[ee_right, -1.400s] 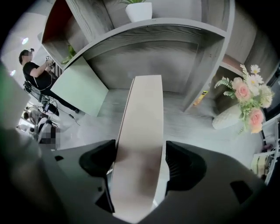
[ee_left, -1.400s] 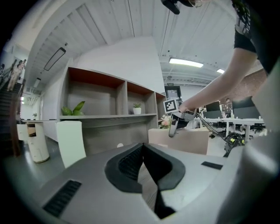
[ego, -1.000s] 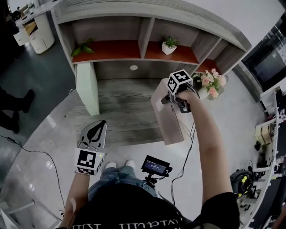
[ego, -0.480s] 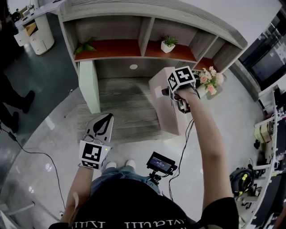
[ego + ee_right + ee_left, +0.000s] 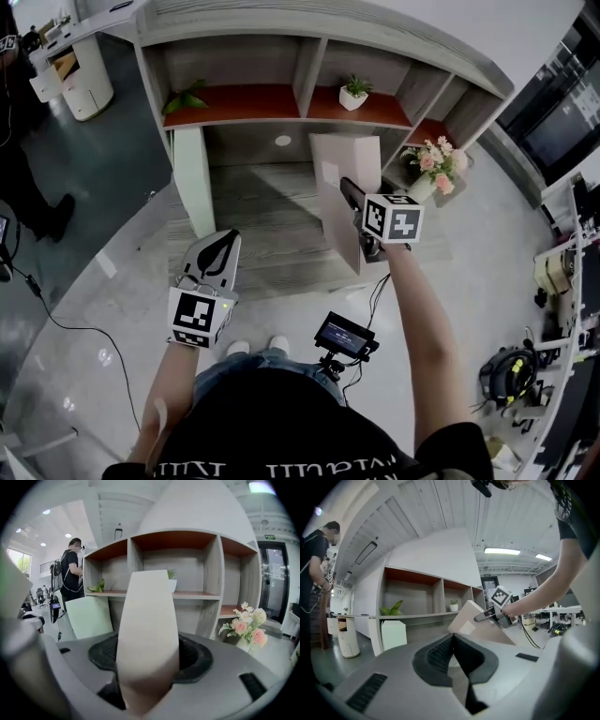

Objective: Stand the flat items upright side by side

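Beige box (image 5: 339, 178) tilts in front of the shelf unit (image 5: 305, 70), pinched by your right gripper (image 5: 352, 199), whose jaws have just been closing; your left gripper (image 5: 216, 255) is pressed together, empty.

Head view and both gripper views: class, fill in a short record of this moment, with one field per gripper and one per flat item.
right gripper: jaws have just been closing, now clamped on the beige box
left gripper: jaws together, nothing between them
beige box: held up, tilted, over the desk
pale green box: upright at the desk's left
nearby: flowers at the right
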`<act>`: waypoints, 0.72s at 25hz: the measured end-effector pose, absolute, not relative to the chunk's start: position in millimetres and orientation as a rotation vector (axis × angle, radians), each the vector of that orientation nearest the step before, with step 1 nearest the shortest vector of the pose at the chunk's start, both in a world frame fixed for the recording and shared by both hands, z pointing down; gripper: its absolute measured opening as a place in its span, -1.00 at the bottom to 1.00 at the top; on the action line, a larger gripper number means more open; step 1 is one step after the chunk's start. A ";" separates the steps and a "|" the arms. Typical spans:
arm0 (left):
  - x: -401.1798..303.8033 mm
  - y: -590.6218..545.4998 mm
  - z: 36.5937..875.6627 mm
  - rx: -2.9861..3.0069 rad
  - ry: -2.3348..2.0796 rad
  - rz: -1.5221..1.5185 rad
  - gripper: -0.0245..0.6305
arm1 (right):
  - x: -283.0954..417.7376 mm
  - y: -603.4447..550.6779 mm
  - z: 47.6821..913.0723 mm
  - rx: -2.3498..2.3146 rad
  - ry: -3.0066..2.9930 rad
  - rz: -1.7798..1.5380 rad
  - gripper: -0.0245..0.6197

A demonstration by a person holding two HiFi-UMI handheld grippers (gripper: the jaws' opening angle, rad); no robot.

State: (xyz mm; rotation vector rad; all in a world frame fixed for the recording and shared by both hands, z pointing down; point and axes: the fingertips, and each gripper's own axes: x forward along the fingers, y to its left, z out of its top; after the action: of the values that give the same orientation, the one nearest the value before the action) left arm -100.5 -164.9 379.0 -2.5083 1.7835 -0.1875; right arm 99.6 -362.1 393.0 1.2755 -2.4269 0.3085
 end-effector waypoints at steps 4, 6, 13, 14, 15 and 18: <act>-104.0 -164.3 381.0 -2.510 1.775 -0.188 -0.89 | 98.3 -347.8 393.5 1.408 -2.517 0.219 0.01; -104.6 -163.3 379.2 -2.513 1.766 -0.183 -0.89 | 96.4 -339.8 396.2 1.458 -2.549 0.193 0.01; -114.2 -157.7 379.9 -2.526 1.757 -0.201 -0.89 | 78.9 -320.2 405.7 1.507 -2.510 0.117 0.01; -115.3 -156.6 380.8 -2.528 1.756 -0.204 -0.89 | 77.7 -318.6 411.0 1.500 -2.470 0.129 0.02; -116.2 -155.5 381.5 -2.530 1.755 -0.206 -0.89 | 77.4 -317.1 418.1 1.487 -2.425 0.158 0.02; -118.0 -152.6 382.1 -2.536 1.747 -0.210 -0.89 | 77.4 -307.9 446.3 1.385 -2.306 0.321 0.01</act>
State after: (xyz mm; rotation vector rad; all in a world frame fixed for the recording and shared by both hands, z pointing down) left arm -118.0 -152.6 382.1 -2.5362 1.7467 -0.2095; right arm 77.4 -307.9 446.3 1.3848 -2.3055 0.3206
